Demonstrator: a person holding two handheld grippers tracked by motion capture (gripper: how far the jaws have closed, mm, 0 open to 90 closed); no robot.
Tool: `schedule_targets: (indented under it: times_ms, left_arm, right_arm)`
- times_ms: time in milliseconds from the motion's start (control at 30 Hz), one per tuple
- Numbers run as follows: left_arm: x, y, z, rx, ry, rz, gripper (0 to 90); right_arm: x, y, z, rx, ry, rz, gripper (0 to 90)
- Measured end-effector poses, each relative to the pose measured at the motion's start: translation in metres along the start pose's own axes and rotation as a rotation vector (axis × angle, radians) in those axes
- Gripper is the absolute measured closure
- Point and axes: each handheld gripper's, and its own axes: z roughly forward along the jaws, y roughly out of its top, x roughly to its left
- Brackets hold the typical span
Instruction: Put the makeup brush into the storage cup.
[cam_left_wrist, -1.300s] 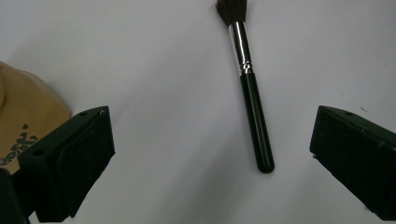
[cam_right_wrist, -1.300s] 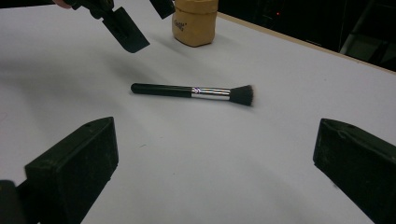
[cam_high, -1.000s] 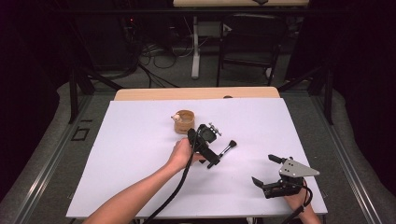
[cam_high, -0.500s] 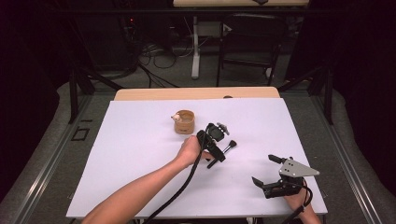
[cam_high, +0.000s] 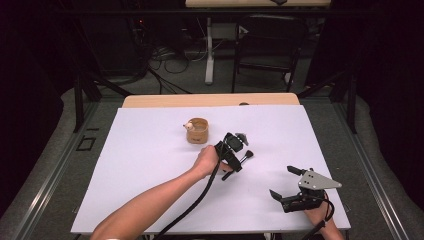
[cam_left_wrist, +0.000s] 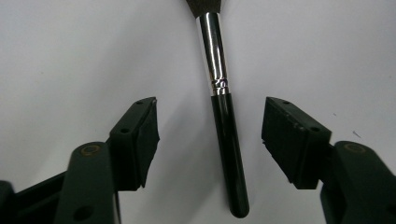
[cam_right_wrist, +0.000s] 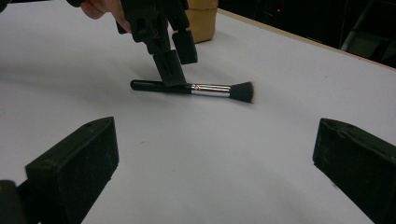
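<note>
I am holding my left gripper (cam_left_wrist: 210, 135) with its jaws spread wide either side of the brush (cam_left_wrist: 224, 121) lying flat on the white tabletop (cam_high: 150, 165), while my right gripper (cam_high: 292, 187) is resting nearby, jaws wide apart

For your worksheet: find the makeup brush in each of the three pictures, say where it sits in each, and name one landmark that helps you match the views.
High view: the makeup brush lies right of centre on the white table, under the left gripper.
Left gripper view: upright in the middle, handle between the open fingers, bristles at the top edge.
Right gripper view: upper centre, lying sideways, bristles to the right.
Shared landmark: the brush's silver ferrule.
</note>
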Motion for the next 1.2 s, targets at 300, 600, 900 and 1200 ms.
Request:
schedule_targets:
  times_ms: [300, 600, 900, 1200]
  left_arm:
    - [-0.003, 0.003, 0.008, 0.031, -0.029, 0.008, 58.2]
    - [-0.002, 0.004, 0.012, 0.040, -0.034, 0.005, 70.8]
    - [0.000, 0.004, 0.013, 0.043, -0.042, 0.004, 77.8]
    - [-0.002, 0.004, 0.013, 0.056, -0.023, 0.046, 78.8]
  right_arm:
    - [0.000, 0.000, 0.000, 0.002, -0.002, -0.002, 0.0]
    - [0.000, 0.000, 0.000, 0.002, -0.002, 0.000, 0.1]
    - [0.000, 0.000, 0.000, 0.002, 0.000, -0.004, 0.2]
    - [0.000, 0.000, 0.000, 0.004, 0.000, -0.004, 0.2]
